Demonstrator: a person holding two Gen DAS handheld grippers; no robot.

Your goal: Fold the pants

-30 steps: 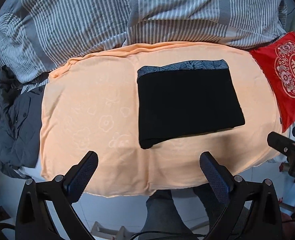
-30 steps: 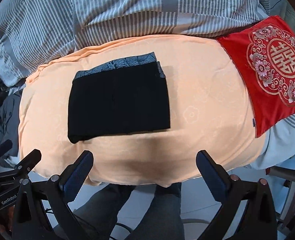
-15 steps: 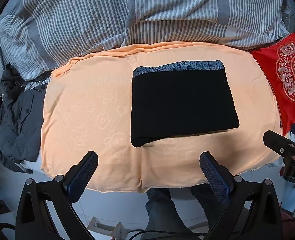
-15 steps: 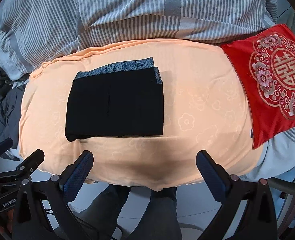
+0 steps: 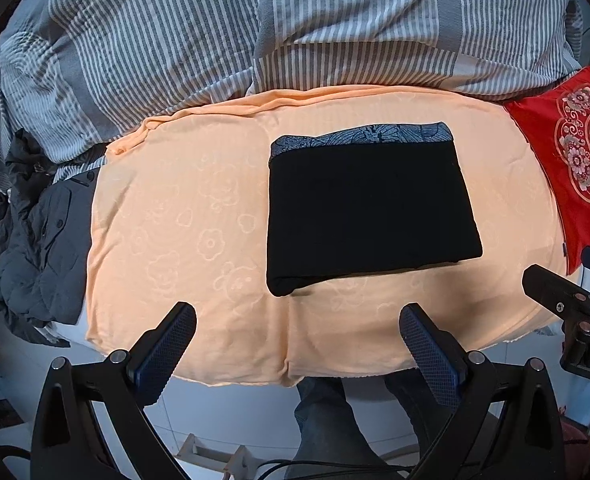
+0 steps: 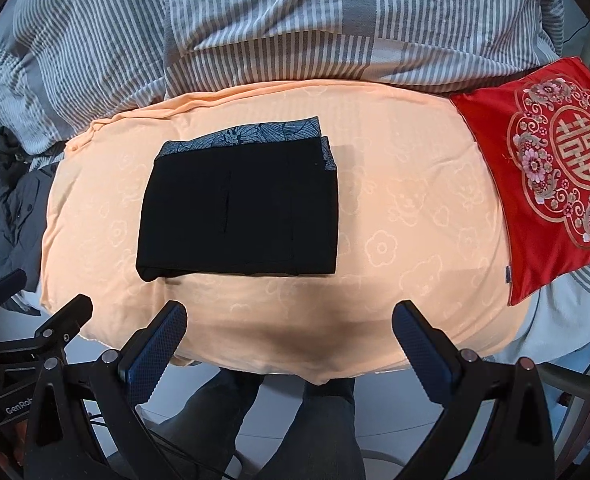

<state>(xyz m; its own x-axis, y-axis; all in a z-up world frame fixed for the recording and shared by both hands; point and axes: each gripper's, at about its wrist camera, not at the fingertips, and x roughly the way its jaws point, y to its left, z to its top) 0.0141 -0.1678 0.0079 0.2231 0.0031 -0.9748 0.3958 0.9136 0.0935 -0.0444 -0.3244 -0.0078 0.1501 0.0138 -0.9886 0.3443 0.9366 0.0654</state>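
Observation:
Black pants lie folded into a flat rectangle on an orange sheet; a grey-blue patterned band shows along their far edge. My left gripper hangs open over the sheet's near edge, well short of the pants, nothing between its fingers. My right gripper is open too, near the front edge and right of the pants, holding nothing. Each view shows the other gripper at its edge.
A striped grey duvet is heaped behind the sheet. A red embroidered cushion lies at the right. Dark grey clothing is piled at the left. A person's legs stand at the bed edge below the grippers.
Both grippers have drawn back and up from the bed, so the folded pants sit farther off in view. The pants have not moved. Both grippers stay open.

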